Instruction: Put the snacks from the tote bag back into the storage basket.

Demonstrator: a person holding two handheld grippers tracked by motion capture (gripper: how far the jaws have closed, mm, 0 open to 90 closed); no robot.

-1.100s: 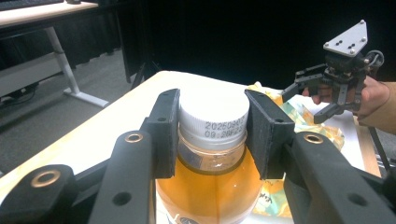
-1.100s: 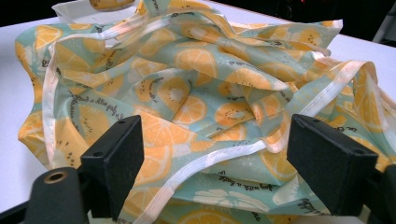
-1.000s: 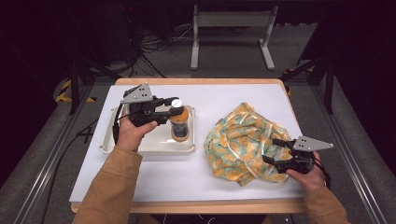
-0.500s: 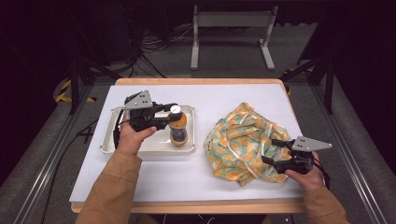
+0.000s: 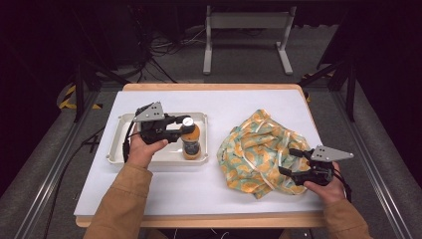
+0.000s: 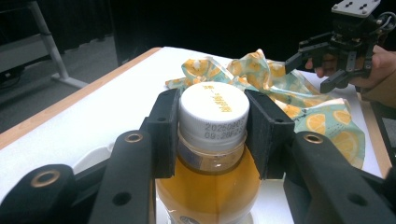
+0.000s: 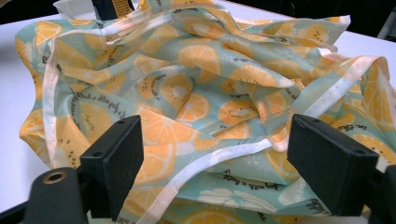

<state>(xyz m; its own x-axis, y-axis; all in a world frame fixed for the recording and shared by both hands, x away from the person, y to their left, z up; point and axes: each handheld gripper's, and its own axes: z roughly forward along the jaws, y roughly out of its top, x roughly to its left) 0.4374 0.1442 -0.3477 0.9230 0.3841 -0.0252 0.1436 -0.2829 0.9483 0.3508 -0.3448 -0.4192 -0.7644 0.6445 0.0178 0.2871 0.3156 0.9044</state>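
While clamped at its neck: amber-filled, white-capped bottle (image 6: pixel 212 154).

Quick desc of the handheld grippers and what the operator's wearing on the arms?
Both the left gripper and right gripper are black, with blocky two-jaw ends, round metal rivets at the joints and a grey three-cornered plate on top. A black cable trails from each. Sleeves are tan-brown.

crumpled fruit-print bag (image 7: pixel 201 107), right gripper (image 7: pixel 215 158) spread — straddling it

white cap (image 6: pixel 214 113) printed "2025" date code
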